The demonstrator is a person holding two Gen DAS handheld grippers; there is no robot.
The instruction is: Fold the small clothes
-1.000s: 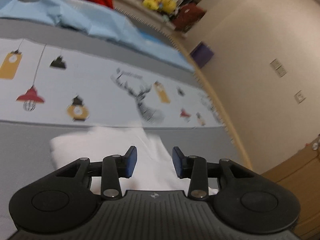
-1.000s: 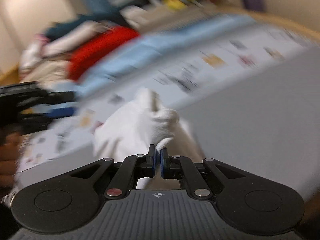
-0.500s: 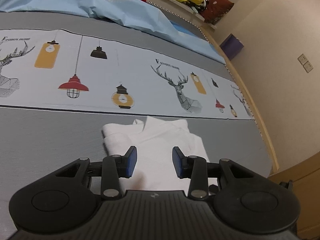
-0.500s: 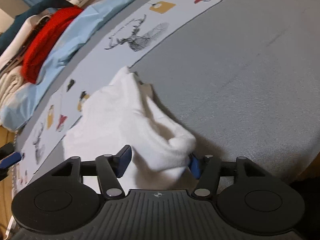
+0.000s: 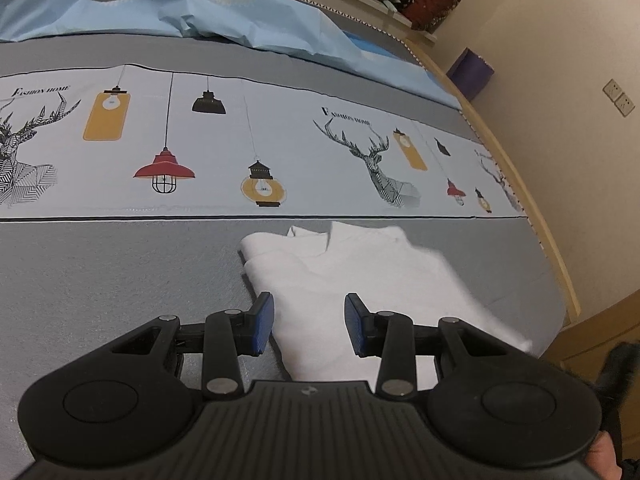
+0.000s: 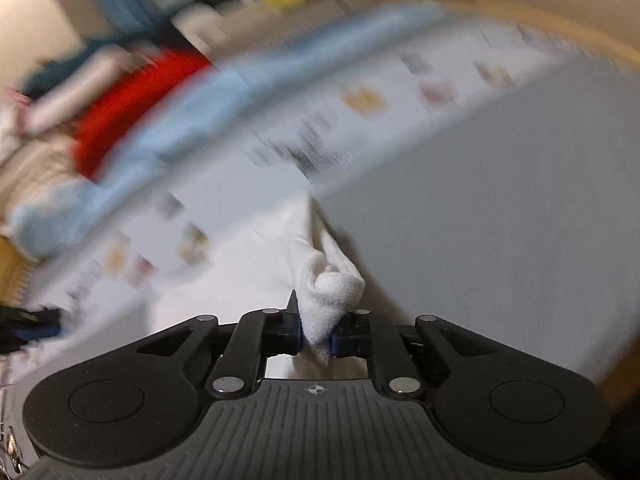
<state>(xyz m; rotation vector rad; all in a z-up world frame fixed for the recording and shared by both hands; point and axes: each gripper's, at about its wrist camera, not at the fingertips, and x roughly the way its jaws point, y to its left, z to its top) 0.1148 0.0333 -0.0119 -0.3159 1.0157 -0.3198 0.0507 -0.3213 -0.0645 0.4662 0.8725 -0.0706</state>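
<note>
Cloth fills the space ahead of both tools: a white garment (image 5: pixel 360 276) lies partly folded on the grey bedspread (image 5: pixel 100 280), just below its printed band of lamps and deer (image 5: pixel 260 152). The left gripper (image 5: pixel 309 322) hangs over the garment's near edge with its 2 blue pads (image 5: pixel 262 322) spread wide, nothing between them. In the blurred right wrist view, the right gripper (image 6: pixel 316 334) is pinched tight on a bunched roll of the white garment (image 6: pixel 328 292), which rises from between the fingers and trails away toward the printed band.
</note>
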